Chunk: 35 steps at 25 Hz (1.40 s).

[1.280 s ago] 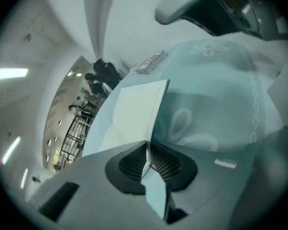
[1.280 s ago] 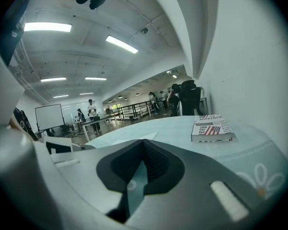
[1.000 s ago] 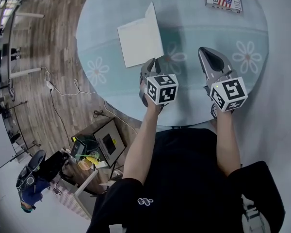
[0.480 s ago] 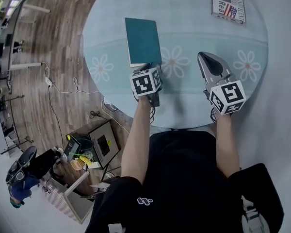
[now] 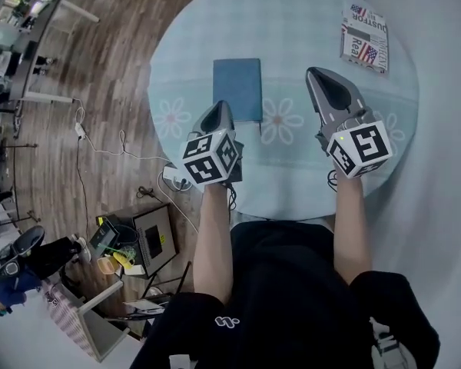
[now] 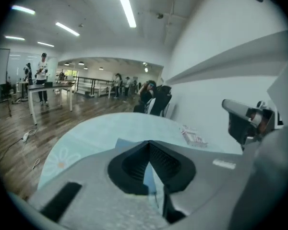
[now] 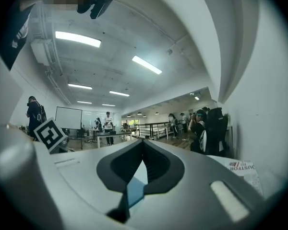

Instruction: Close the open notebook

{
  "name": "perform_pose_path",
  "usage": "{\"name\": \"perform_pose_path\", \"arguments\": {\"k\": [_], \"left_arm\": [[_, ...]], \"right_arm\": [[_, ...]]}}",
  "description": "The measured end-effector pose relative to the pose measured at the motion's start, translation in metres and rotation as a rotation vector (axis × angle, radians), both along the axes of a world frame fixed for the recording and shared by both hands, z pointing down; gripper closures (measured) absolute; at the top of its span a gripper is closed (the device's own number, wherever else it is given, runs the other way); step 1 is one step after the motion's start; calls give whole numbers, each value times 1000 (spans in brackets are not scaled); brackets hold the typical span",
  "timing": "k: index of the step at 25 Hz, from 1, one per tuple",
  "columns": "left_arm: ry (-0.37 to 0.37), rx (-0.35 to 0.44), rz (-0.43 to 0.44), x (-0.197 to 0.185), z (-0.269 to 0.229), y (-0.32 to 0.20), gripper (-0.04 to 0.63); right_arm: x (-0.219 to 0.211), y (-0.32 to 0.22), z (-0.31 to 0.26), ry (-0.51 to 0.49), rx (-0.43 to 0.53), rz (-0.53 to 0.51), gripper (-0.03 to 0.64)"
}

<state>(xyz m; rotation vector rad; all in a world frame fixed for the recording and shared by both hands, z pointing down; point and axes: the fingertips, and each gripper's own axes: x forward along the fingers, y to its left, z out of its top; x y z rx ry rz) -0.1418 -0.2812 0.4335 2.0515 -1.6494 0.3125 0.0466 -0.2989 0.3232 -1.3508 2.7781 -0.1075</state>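
Observation:
The notebook [image 5: 237, 89] lies closed and flat on the round pale-blue table [image 5: 292, 21], its blue cover up. My left gripper [image 5: 219, 110] hangs above the table's near-left part, just short of the notebook's near edge, shut with nothing in it. In the left gripper view the jaws [image 6: 148, 143] meet at the tips and a corner of the notebook [image 6: 122, 143] shows beyond them. My right gripper [image 5: 316, 74] is raised to the right of the notebook, apart from it. Its jaws [image 7: 143, 141] also meet at the tips and hold nothing.
A magazine [image 5: 365, 37] lies at the table's far right, also seen in the left gripper view [image 6: 192, 137] and the right gripper view [image 7: 245, 169]. Boxes and clutter [image 5: 134, 241] and a white cable [image 5: 107, 148] lie on the wooden floor at left. People stand far off.
The notebook went from open with white pages showing to closed with its blue cover up. Both grippers lifted off the table, and the left one drew back from the notebook.

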Motion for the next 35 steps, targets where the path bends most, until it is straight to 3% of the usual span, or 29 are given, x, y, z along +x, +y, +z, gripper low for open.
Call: {"name": "perform_pose_path", "arguments": {"k": [4,7,9,11,14,23,35], "left_arm": [[-9,311,142,32,-113,-14,592],[-70,460,133,37,-172,-16,592],[-99,508,100,38,-188,-11,592],[-112,515,76,39,-186,-3,592],[-141,481,46,38,-171,4,592],[-120,483,45,39,-169,8,592],[-129,473,12,12,-165,18,592]], "right_arm": [[-3,-21,-55,-38,73,5,604],[1,-33,-72,-56,34,78,605],[2,-32,-71,-88,-7,110,604],[-5,-27,-67,-115,-23,109,604],[-17,-16,-57,-80,-37,84,604],[10,-11,-44,-72,-57,118,604],[-19,-1,-43,-64,-34,53,604]]}}
